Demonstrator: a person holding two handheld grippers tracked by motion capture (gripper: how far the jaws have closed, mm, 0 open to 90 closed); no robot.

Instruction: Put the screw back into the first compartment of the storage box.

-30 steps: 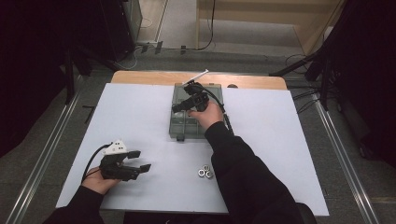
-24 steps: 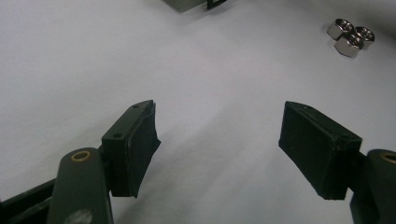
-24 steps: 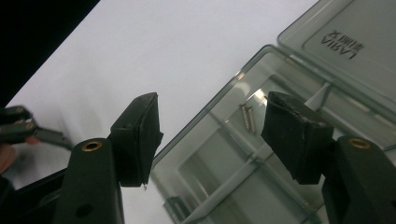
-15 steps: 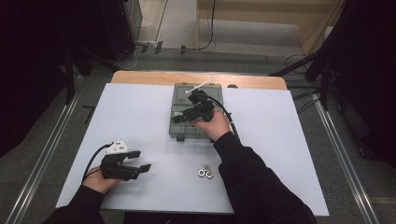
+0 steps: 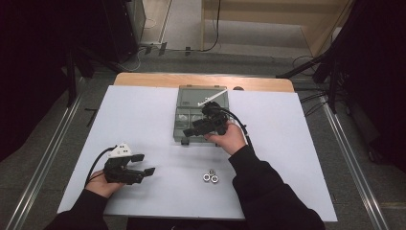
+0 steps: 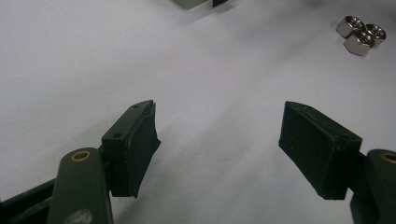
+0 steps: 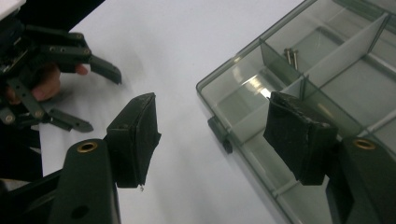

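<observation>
Nuts [image 5: 210, 177] sit as a tight cluster of three on the white table cover [image 5: 143, 115], near the front edge, roughly between the two hands. That cluster's bearing from each gripper is what the next move seems to hinge on.

Left gripper [image 5: 143, 165] rests low at the L front of the table, jaws spread wide, nothing between them. In the left gripper view the hex nuts [image 6: 360, 34] lie at about 1 o'clock from the gap, well apart from the pads, touching each other; the jaws point slightly left of them. So the L hand would need a small swing to the right plus a reach fwd. No long axis to speak of: the cluster is compact, so approach angle matters little, though grabbing just one of three touching nuts looks fiddly.

Right gripper [image 5: 189, 134] hovers over the near left corner of the clear compartment box [image 5: 184, 98], jaws also wide apart and empty. In the right gripper view the box corner and latch [image 7: 224, 135] lie between the pads, w/ two small screws [image 7: 290, 55] in a compartment at approx 1 o'clock. From the high view, nuts lie at about 5 o'clock from this gripper, i.e. behind its pointing direction.

Judgement: the R gripper sits nearer the nuts but points away from them; the L one faces them, so it needs less turning.
</observation>
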